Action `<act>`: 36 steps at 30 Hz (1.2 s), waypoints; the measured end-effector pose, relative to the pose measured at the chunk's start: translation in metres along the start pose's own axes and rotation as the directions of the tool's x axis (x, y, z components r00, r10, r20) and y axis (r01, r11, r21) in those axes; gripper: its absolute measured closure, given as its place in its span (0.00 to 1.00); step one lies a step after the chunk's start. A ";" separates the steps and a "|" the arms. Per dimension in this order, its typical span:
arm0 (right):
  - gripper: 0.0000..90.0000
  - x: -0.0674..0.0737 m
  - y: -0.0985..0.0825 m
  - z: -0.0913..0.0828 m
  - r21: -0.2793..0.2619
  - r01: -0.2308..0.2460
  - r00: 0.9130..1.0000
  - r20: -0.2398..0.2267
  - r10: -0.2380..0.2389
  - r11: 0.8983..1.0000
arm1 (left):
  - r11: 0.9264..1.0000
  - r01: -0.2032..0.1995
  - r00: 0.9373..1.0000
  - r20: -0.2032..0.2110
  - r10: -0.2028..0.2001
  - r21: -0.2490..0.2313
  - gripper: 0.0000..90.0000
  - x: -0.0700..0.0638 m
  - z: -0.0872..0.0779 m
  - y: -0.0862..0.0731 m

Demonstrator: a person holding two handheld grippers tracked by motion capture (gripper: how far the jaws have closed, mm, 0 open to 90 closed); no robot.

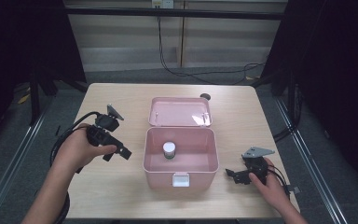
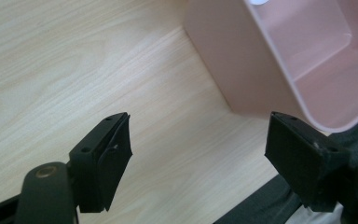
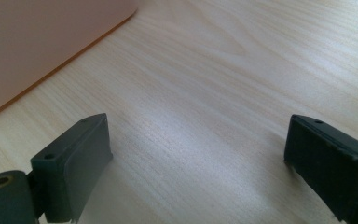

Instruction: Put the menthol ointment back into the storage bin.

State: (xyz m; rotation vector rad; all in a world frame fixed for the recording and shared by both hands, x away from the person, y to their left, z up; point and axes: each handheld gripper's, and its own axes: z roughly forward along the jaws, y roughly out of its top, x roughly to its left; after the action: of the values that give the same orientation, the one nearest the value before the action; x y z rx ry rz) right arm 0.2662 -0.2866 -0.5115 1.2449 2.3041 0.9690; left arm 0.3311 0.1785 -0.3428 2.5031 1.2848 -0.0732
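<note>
Both tongs stand spread over bare pale-wood tabletop (image 1: pixel 121 196) near its front edge, holding nothing: the left tongs (image 1: pixel 119 151) just left of the open pink box (image 1: pixel 181 179), the right tongs (image 1: pixel 233 176) to its right. A white-capped jar (image 1: pixel 169 150) stands inside the box. Beyond, free wood reaches the far edge, then grey floor (image 1: pixel 135 74).

Left gripper (image 1: pixel 121 151): held off the table left of the pink box (image 1: pixel 181 177), jaws apart, nothing between.
Right gripper (image 1: pixel 233 176): low, right of that box, jaws wide, empty.
</note>
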 end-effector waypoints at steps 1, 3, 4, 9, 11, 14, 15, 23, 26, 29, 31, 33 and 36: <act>0.07 0.000 0.000 0.000 0.000 0.000 1.000 0.000 0.000 1.000 | 1.000 0.003 1.000 -0.003 -0.003 -0.004 0.25 0.002 0.003 -0.002; 0.07 0.000 0.000 0.000 0.001 0.002 1.000 -0.001 -0.002 1.000 | 1.000 0.010 1.000 -0.010 -0.010 -0.012 0.25 0.004 0.008 -0.004; 0.07 0.000 0.000 0.000 0.001 0.002 1.000 -0.001 -0.002 1.000 | 1.000 0.007 1.000 -0.011 -0.007 -0.015 0.25 0.005 0.011 -0.006; 0.07 0.000 0.000 0.000 0.001 0.002 1.000 -0.001 -0.002 1.000 | 1.000 0.010 1.000 0.003 -0.010 -0.018 0.24 0.011 0.027 -0.015; 0.07 0.000 0.000 0.000 0.001 0.002 1.000 -0.001 -0.002 1.000 | 1.000 0.013 1.000 0.008 -0.012 -0.025 0.24 0.014 0.033 -0.019; 0.07 0.000 0.000 0.000 0.001 0.002 1.000 -0.001 -0.002 1.000 | 0.999 0.024 1.000 0.004 -0.024 -0.040 0.24 0.017 0.041 -0.025; 0.07 0.000 0.000 0.000 0.001 0.002 1.000 -0.001 -0.002 1.000 | 0.999 0.026 1.000 0.004 -0.026 -0.045 0.24 0.018 0.044 -0.026; 0.07 0.000 0.000 0.000 0.001 0.002 1.000 -0.001 -0.002 1.000 | 0.998 0.051 0.999 0.021 -0.050 -0.041 0.24 0.027 0.069 -0.040; 0.07 0.000 0.000 0.000 0.001 0.002 1.000 -0.001 -0.002 1.000 | 0.997 0.057 0.998 0.020 -0.056 -0.049 0.24 0.030 0.077 -0.044; 0.07 0.000 0.000 0.000 0.001 0.002 1.000 -0.001 -0.002 1.000 | 0.997 0.057 0.998 0.027 -0.056 -0.047 0.24 0.032 0.084 -0.049; 0.07 0.000 0.000 0.000 0.001 0.002 1.000 -0.001 -0.002 1.000 | 0.997 0.059 0.998 0.026 -0.057 -0.057 0.24 0.033 0.087 -0.052; 0.07 0.000 0.000 0.000 0.001 0.002 1.000 -0.001 -0.002 1.000 | 0.996 0.061 0.998 0.024 -0.059 -0.071 0.24 0.034 0.091 -0.055; 0.07 0.000 0.000 0.000 0.001 0.002 1.000 -0.001 -0.002 1.000 | 0.994 0.070 0.997 0.024 -0.068 -0.081 0.24 0.035 0.094 -0.059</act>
State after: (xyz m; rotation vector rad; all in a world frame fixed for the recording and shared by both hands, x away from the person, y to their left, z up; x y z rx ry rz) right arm 0.2662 -0.2868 -0.5115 1.2432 2.3060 0.9679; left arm 0.3147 0.2088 -0.4539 2.3833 1.3381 -0.0623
